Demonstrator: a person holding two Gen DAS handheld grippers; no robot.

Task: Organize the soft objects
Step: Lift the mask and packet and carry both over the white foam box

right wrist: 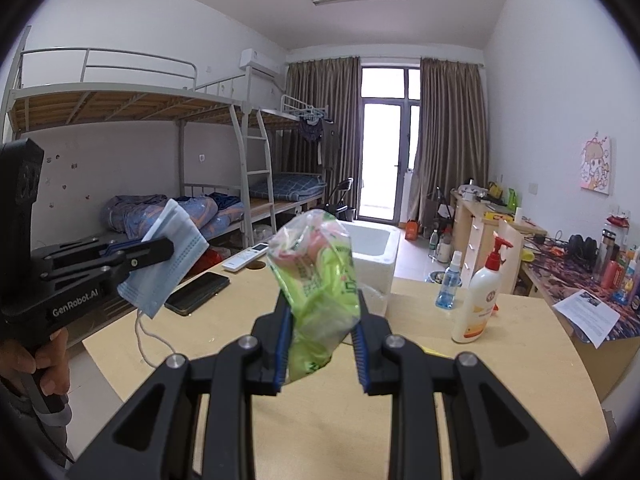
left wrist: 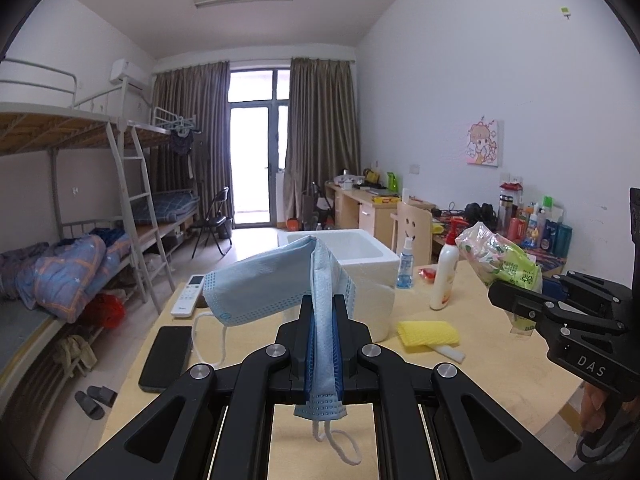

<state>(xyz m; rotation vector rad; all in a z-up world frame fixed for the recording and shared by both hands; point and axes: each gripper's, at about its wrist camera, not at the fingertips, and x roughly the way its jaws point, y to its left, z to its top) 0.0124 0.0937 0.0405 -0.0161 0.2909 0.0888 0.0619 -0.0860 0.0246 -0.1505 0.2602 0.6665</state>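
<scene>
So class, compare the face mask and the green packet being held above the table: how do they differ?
The face mask is pale blue fabric, folded flat and drooping, loops dangling; the green packet is shiny, crinkled plastic and bulky. The left gripper pinches the mask fully shut; the right gripper stays wider around the packet. Both are soft and lifted off the table.

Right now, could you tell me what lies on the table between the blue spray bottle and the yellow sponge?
In the left wrist view, the white lotion pump bottle stands between the blue spray bottle and the yellow sponge.
</scene>
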